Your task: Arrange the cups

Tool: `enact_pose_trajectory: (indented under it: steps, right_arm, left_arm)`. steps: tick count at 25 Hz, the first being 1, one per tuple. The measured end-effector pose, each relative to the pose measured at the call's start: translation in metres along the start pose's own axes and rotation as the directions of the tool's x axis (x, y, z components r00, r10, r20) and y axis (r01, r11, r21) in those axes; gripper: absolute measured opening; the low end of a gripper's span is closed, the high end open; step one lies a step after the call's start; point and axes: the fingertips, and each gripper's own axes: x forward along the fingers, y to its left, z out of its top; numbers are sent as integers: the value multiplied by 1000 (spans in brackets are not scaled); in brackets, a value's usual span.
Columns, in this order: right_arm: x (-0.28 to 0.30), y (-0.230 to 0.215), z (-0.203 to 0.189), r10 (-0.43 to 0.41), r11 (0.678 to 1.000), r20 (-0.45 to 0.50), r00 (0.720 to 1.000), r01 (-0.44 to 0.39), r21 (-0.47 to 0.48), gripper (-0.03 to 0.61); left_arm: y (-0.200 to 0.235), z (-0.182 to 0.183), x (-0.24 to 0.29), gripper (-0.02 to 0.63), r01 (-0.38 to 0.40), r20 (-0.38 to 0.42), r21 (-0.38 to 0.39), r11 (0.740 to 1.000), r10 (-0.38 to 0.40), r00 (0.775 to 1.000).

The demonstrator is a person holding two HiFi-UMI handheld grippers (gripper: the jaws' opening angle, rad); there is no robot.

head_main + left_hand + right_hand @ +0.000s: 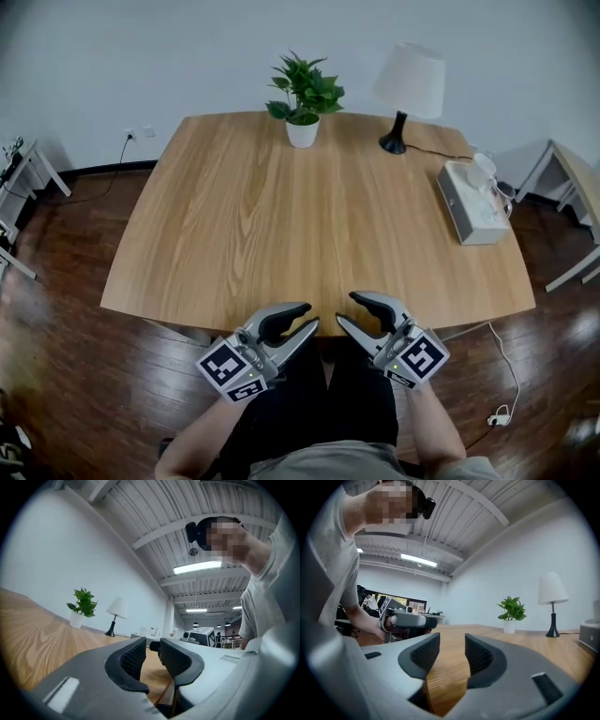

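**Both grippers open at the near table edge**

The left gripper (311,316) and the right gripper (345,307) sat side by side above the person's dark trousers (319,403). They were just at the near edge of the wooden table (281,234), angled inward, with tips near each other but not touching. The left jaws stood a little apart and gripped nothing. The right jaws were likewise apart, with only table wood showing through the gap.

Beyond the near edge, a broad stretch of bare wood ran to the far side. At the far edge a potted plant (303,94) stood near the middle, and a lamp (408,89) stood to its right, well apart from it. Along the right edge lay a pale box (469,211) with small white items (483,169) at its far end. These were possibly the cups, but I could not tell.

Dark floor (66,309) surrounded the table. A pale side table (572,187) stood close off the right corner, and a cable (506,375) trailed on the floor below.
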Motion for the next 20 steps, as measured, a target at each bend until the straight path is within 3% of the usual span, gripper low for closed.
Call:
enact_pose_trajectory:
  steps: [7,10,20]
  right_arm:
    - [0,13,5,32,999,14,999,-33,3,161]
    - [2,17,5,51,999,3,999,-51,-5,161]
    - [1,15,1,43,999,-12,999,-43,-15,161]
  left_arm:
    - [-5,-3,2,81,-14,-26,50,999,15,1000]
    - [-12,-4,5,51,-5,-49,80,997,9,999]
    - [-20,-6,6,41,29,-51,81,996,-25,998]
